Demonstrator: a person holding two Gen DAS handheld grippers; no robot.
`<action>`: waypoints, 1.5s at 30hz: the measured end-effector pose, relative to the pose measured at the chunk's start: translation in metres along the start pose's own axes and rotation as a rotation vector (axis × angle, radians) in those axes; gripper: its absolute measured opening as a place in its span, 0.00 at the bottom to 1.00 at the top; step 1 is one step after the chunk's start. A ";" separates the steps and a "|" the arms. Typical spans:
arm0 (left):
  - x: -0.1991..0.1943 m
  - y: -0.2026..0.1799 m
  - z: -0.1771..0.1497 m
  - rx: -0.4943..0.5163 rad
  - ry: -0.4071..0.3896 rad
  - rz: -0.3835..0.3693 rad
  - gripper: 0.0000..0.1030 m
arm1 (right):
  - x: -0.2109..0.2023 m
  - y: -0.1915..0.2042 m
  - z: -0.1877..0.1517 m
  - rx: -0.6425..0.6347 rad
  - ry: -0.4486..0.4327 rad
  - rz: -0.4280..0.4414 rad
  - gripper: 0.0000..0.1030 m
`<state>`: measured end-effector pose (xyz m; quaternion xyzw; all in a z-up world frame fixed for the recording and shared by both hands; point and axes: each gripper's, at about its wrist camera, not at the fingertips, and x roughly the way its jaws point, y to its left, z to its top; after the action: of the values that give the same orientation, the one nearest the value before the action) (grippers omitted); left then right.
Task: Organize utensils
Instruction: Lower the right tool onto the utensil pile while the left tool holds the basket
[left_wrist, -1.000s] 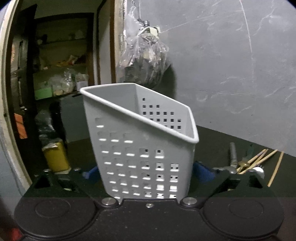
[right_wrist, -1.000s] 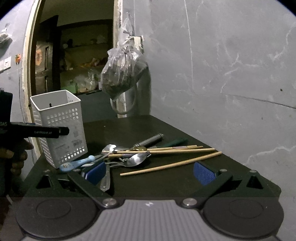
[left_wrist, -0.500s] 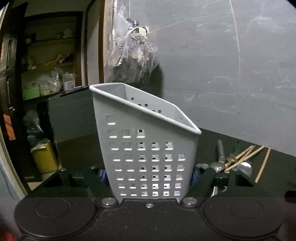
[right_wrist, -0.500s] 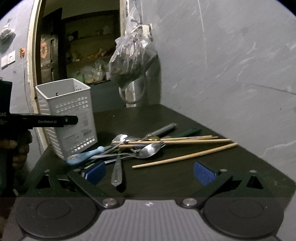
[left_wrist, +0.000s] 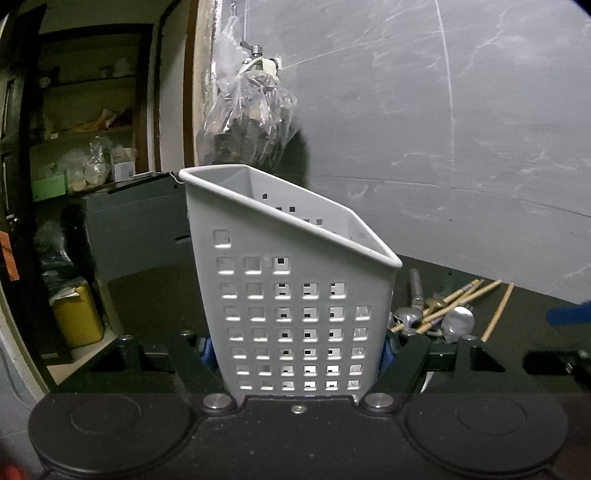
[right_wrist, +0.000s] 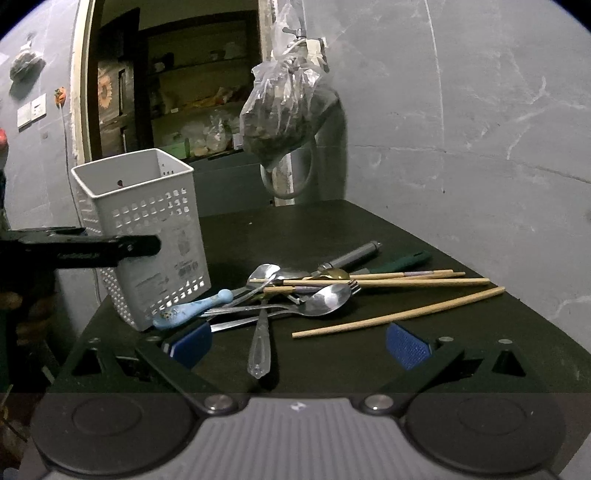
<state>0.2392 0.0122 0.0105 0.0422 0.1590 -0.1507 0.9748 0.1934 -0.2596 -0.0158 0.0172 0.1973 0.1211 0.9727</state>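
A white perforated utensil holder (left_wrist: 295, 295) fills the left wrist view, and my left gripper (left_wrist: 297, 350) is shut on its lower sides, blue pads pressed against both walls. The right wrist view shows the same holder (right_wrist: 147, 236) standing at the dark table's left end, with the left gripper's black finger (right_wrist: 88, 247) across it. My right gripper (right_wrist: 299, 341) stands open above the table, nothing between its blue pads (right_wrist: 408, 345). Just ahead lies a pile of utensils: a steel spoon (right_wrist: 325, 297), a knife handle (right_wrist: 260, 343), a pale blue ceramic spoon (right_wrist: 192, 308) and wooden chopsticks (right_wrist: 399, 314).
The dark table (right_wrist: 369, 354) ends at a grey wall on the right. A plastic bag (right_wrist: 284, 110) of dark items hangs from a hook above the table's far end. Behind is a doorway with shelves (right_wrist: 192, 110). A yellow container (left_wrist: 75, 314) sits on the floor to the left.
My left gripper closed from wide open onto the holder's sides and shifted a little. The right gripper drifted closer to the utensil pile, still open.
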 end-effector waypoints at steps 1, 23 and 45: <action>-0.005 0.000 -0.002 0.004 0.000 -0.008 0.73 | 0.001 -0.001 0.000 0.001 0.001 0.005 1.00; -0.076 -0.035 -0.024 -0.012 -0.004 -0.006 0.73 | 0.086 -0.070 0.035 0.229 0.160 0.198 0.95; -0.080 -0.041 -0.025 -0.015 -0.004 -0.002 0.73 | 0.112 -0.091 0.028 0.349 0.185 0.254 0.54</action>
<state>0.1464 -0.0010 0.0114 0.0345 0.1582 -0.1507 0.9752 0.3249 -0.3208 -0.0396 0.1989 0.2999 0.2077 0.9096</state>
